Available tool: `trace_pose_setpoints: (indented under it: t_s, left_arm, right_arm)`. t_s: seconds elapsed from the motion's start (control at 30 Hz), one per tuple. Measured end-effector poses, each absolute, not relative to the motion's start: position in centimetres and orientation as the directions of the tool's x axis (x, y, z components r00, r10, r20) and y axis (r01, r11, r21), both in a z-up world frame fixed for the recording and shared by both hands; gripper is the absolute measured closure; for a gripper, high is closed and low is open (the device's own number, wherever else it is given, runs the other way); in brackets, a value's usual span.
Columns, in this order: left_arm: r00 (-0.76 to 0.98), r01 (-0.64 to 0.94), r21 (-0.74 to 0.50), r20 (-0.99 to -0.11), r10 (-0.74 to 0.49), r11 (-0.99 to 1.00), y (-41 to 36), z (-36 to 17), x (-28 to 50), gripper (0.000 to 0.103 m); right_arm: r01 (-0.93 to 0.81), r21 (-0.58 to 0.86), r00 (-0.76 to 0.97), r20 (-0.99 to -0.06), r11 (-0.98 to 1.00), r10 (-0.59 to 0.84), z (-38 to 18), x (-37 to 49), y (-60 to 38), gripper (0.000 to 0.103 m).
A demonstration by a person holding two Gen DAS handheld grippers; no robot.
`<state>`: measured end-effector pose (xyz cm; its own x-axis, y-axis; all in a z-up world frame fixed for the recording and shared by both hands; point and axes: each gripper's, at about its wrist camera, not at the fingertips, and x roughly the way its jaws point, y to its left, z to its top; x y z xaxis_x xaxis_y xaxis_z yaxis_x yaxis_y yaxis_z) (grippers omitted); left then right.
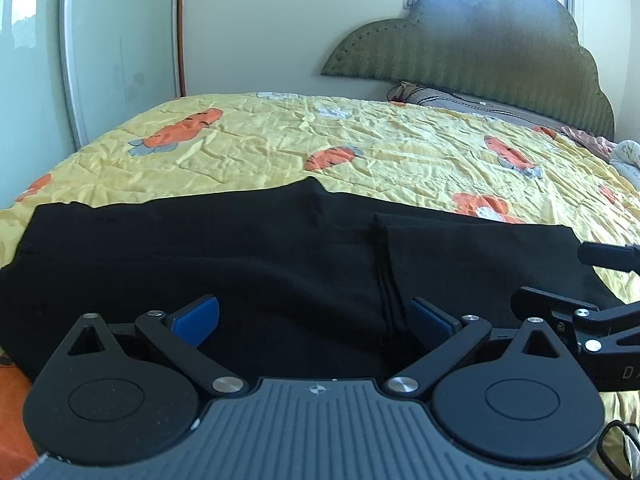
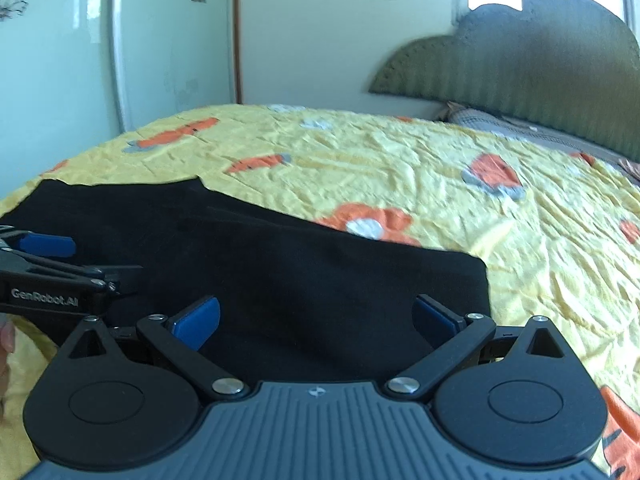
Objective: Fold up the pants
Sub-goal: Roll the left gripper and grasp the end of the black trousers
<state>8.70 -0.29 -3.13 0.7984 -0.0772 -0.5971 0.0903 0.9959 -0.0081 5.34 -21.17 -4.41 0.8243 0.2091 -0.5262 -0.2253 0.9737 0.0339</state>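
Note:
Black pants (image 1: pixel 240 256) lie flat across the near part of the bed, with a folded layer (image 1: pixel 460 256) lying over their right part. They also show in the right wrist view (image 2: pixel 320 272). My left gripper (image 1: pixel 314 320) is open and empty, low over the pants near the fold's edge. My right gripper (image 2: pixel 316 322) is open and empty over the right end of the pants. The right gripper shows at the right edge of the left wrist view (image 1: pixel 560 280); the left gripper shows at the left edge of the right wrist view (image 2: pixel 60 260).
A yellow quilt (image 1: pixel 360 148) with orange carrot prints covers the bed. A green padded headboard (image 1: pixel 480 48) and pillows (image 1: pixel 460 100) stand at the far right. A pale wardrobe (image 1: pixel 100 60) stands at the far left.

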Motion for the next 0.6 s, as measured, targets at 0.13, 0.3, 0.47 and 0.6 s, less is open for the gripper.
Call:
trace_pose_setpoints:
  t_s: [0.13,0.3,0.47,0.6]
  left_arm:
    - [0.803,0.005,-0.016,-0.595,-0.013,1.0,5.0,-1.2,7.1,0.001]
    - [0.789,-0.2,-0.066,-0.603,0.121,0.977,13.3,0.7,5.6,0.003]
    - [0.746,-0.344,-0.265,-0.659,0.091,0.901,20.7,0.7,5.4,0.005]
    - [0.719,-0.371,-0.395,-0.695,-0.01,0.841,23.5,-0.2,5.8,0.005]
  right_arm:
    - [-0.369,-0.126,0.853,-0.441,0.921,0.281,-2.2,4.3,-15.4,0.0]
    - [-0.52,-0.338,0.841,-0.363,0.784,0.401,-1.3,2.8,-6.4,0.0]
    - [-0.626,-0.476,0.78,-0.37,0.618,0.506,-2.5,1.4,1.6,0.001]
    - [-0.646,-0.576,0.756,-0.391,0.502,0.524,-3.9,0.6,5.9,0.006]
